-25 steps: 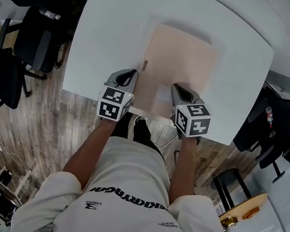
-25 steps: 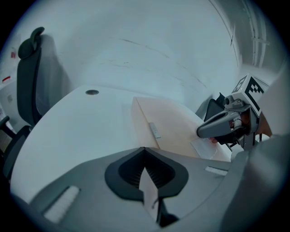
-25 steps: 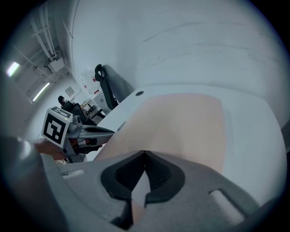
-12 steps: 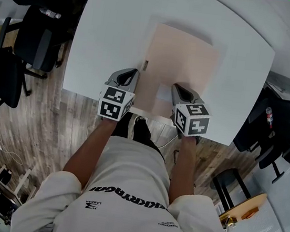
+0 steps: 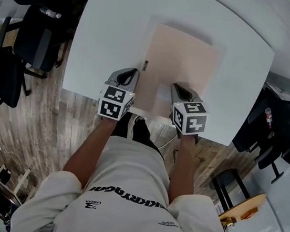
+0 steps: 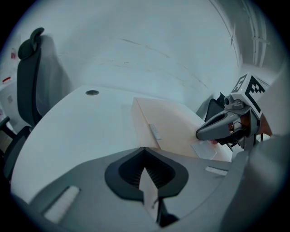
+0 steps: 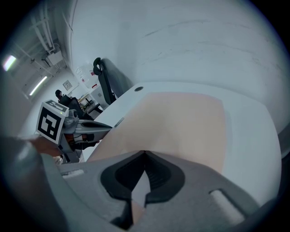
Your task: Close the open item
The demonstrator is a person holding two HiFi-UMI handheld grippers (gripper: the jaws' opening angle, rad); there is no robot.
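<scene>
White counter [image 5: 102, 38] carries a flat pale box [image 5: 182, 54] right of the middle, its long axis running from the near edge toward the far edge. Left tongs [image 5: 134, 72], together and empty, sit just beside the box's left side at its near end. Right tongs [image 5: 175, 86], likewise together with nothing between, hang over that near end. Both forearms reach straight forward. The top lies flat, so the box is probably shut.
</scene>
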